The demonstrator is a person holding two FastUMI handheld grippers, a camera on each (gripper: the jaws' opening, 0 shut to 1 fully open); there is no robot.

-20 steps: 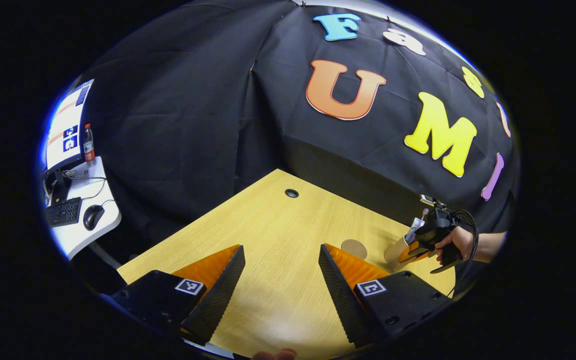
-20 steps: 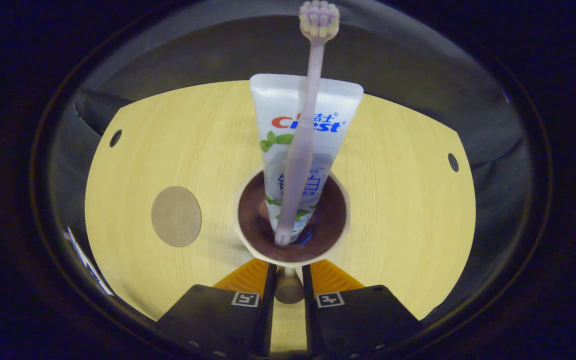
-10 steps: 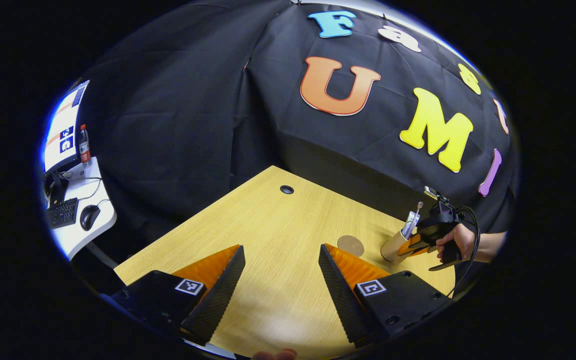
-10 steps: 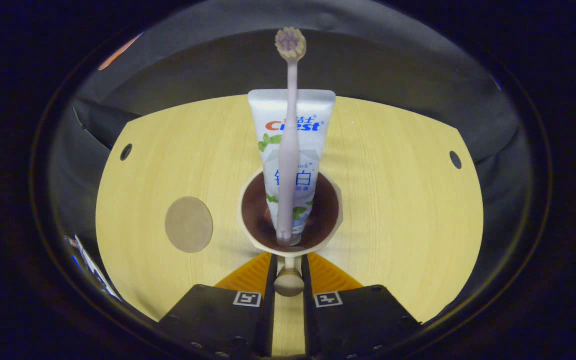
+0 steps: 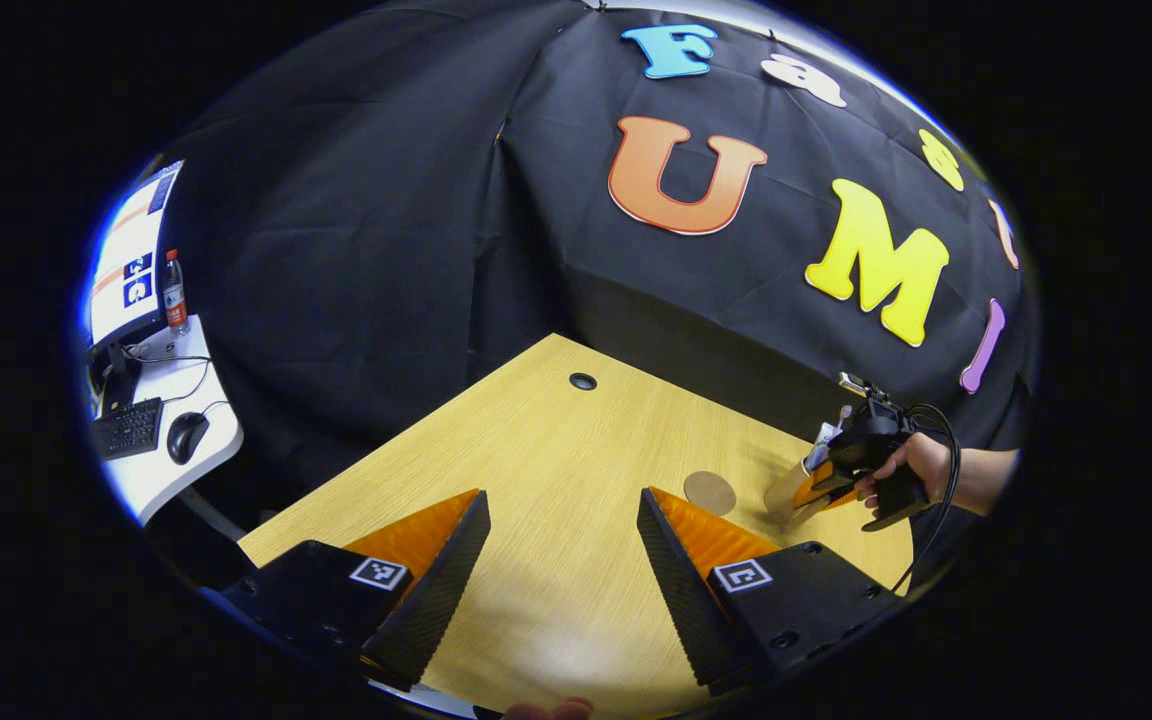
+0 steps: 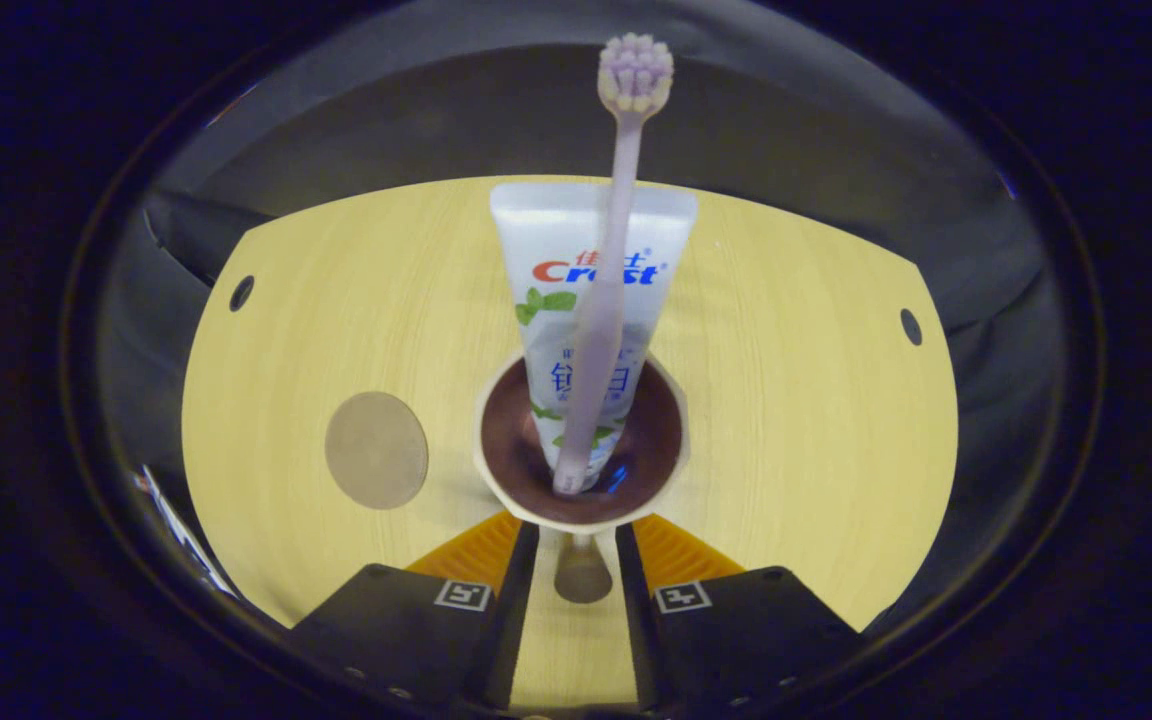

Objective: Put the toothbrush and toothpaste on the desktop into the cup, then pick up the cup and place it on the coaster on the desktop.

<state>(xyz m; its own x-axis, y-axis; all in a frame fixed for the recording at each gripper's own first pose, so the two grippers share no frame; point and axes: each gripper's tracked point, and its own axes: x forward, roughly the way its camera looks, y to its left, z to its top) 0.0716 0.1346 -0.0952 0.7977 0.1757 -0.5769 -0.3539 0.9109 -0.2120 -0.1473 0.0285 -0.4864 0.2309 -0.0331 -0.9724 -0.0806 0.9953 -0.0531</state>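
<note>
Black cloth walls close in on a pale wooden desk (image 6: 786, 400), where a cup (image 6: 581, 450) with a dark inside stands just ahead of the right gripper (image 6: 576, 580). A toothpaste tube (image 6: 586, 300) and a toothbrush (image 6: 616, 260) stand in the cup, the brush head up and leaning against the tube. The right gripper's fingers sit on either side of the cup's handle with a narrow gap showing on each side; whether they press on it cannot be told. A round coaster (image 6: 376, 450) lies bare on the desk to the cup's left, near it but apart. In the left gripper view, the left gripper (image 5: 561, 560) hangs wide open over the desk, holding nothing. Farther off, a hand (image 5: 911, 470) grips the right gripper beside the cup (image 5: 786, 490) and coaster (image 5: 709, 492). Beyond the cloth stands a white side table (image 5: 171, 420) with a keyboard (image 5: 126, 428) and mouse (image 5: 186, 436).
</note>
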